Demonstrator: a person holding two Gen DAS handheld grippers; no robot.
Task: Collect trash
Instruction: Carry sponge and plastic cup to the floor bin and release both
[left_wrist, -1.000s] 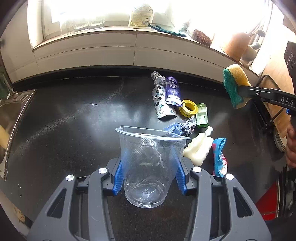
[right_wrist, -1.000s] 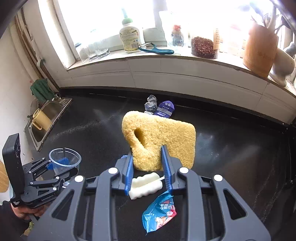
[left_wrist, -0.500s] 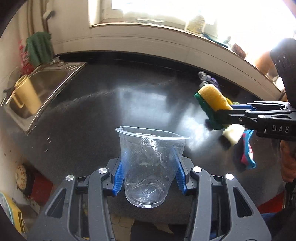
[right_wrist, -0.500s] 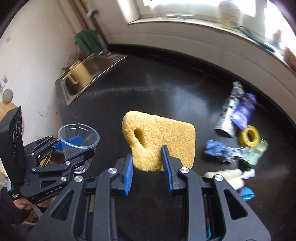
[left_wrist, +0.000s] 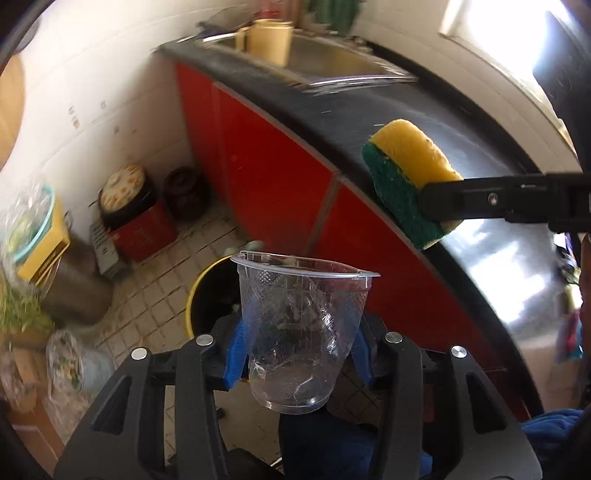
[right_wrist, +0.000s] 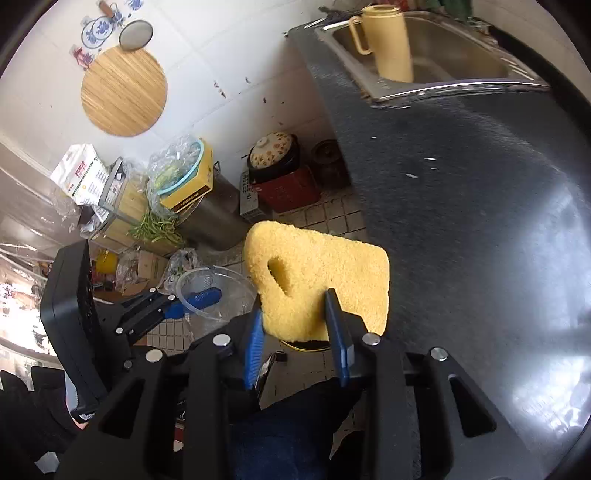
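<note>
My left gripper is shut on a clear plastic cup, held upright out past the counter edge and above a yellow-rimmed black bin on the tiled floor. My right gripper is shut on a yellow sponge with a green scouring side; the sponge also shows in the left wrist view, up and right of the cup. In the right wrist view the cup sits left of the sponge, and the bin rim peeks out under it.
The black counter runs along the right, with red cabinet fronts below it. A steel sink holds a yellow jug. On the floor stand a clay pot on a red crate, a metal drum and bags of vegetables.
Both grippers swung left away from the counter with cup and sponge still gripped. The view now faces the floor, cabinets and bin; the trash pile on the counter has left the view.
</note>
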